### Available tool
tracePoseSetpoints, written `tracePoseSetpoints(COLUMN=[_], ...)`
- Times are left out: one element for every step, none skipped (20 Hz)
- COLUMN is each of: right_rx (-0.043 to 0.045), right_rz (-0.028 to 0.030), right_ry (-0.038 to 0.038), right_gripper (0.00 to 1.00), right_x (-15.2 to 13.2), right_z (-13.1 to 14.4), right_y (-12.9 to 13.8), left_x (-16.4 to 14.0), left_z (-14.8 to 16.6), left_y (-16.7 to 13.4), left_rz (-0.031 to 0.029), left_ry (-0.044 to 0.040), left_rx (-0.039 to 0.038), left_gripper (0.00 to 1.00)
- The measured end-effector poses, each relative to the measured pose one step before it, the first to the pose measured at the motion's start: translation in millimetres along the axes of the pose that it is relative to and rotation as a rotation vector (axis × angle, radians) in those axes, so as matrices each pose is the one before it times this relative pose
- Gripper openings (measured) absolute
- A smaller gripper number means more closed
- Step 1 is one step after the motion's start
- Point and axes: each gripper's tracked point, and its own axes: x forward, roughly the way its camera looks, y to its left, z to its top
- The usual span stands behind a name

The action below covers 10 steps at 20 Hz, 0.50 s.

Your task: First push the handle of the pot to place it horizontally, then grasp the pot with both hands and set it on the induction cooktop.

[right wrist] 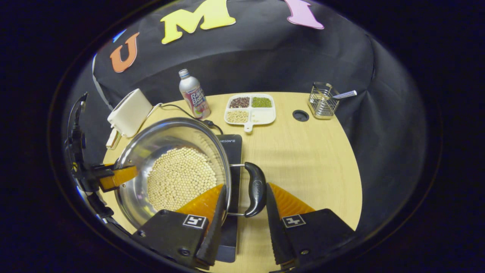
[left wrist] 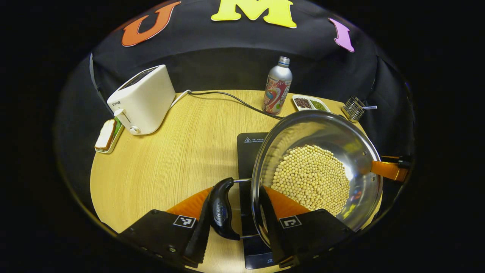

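A steel pot [left wrist: 322, 129] holding pale beans [left wrist: 310, 178] sits tilted over the black induction cooktop [left wrist: 250, 148]. In the left gripper view my left gripper [left wrist: 235, 193] is shut across the pot's black side handle [left wrist: 221, 208] and rim, one finger outside the handle and one inside the pot. At the far rim, the right gripper's finger [left wrist: 390, 168] grips the pot. In the right gripper view my right gripper [right wrist: 245, 186] clamps the other handle [right wrist: 255, 189] and the rim of the pot [right wrist: 166, 132] the same way, above the cooktop [right wrist: 231, 144].
On the round wooden table [right wrist: 322, 163] stand a white toaster [left wrist: 142, 98] with bread on a dish [left wrist: 108, 134], a drink bottle [right wrist: 194, 94], a divided tray of beans [right wrist: 248, 108] and a wire holder [right wrist: 322, 100]. A cable [left wrist: 227, 96] runs to the cooktop.
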Motion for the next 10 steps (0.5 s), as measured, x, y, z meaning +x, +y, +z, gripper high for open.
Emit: tracePoseSetpoints(right_rx=[-0.01100,0.00524,0.00854,0.00266,0.00494,0.00388,0.00064,-0.00068,0.00056,-0.00135], right_rz=[-0.00138,-0.00051,0.00179,0.00419,0.00418,0.00203,-0.00130,-0.00321,-0.00367,-0.00304], right_ry=[-0.01020,-0.00555,-0.00331,-0.00401,-0.00549,-0.00414,-0.00272,-0.00232,-0.00279,-0.00252], right_gripper=[0.59,0.58,0.58,0.58,0.57,0.57,0.58,0.57,0.57,0.57], right_x=[-0.29,0.14,-0.02,0.05,0.03,-0.16,0.48,0.04,-0.31,-0.07], right_z=[-0.49,0.19,-0.30,-0.29,0.28,0.09,-0.63,0.34,0.09,0.08], right_y=[-0.44,-0.28,0.47,0.05,-0.15,0.15,-0.12,0.00,0.03,-0.29], left_x=[1.28,0.31,0.83,0.48,1.13,0.41,-0.20,0.17,-0.64,0.74], left_z=[0.11,-0.59,-1.20,-1.35,-1.66,-1.67,2.19,-0.35,1.47,-0.70], left_y=[-0.31,0.08,-0.62,-0.50,-0.70,0.20,-0.78,1.23,-0.34,-0.03], left_rz=[-0.00468,-0.00663,-0.00890,-0.01014,-0.00871,-0.00412,0.00051,0.00251,0.00082,-0.00092], left_ry=[-0.00926,-0.00502,-0.00102,0.00140,0.00150,0.00821,-0.00951,0.00008,-0.01072,0.00228], left_rx=[0.00102,-0.00468,-0.01641,-0.02248,-0.02006,-0.01491,-0.00446,0.00423,0.00615,0.00312], left_gripper=[0.65,0.65,0.65,0.65,0.65,0.65,0.65,0.65,0.65,0.65])
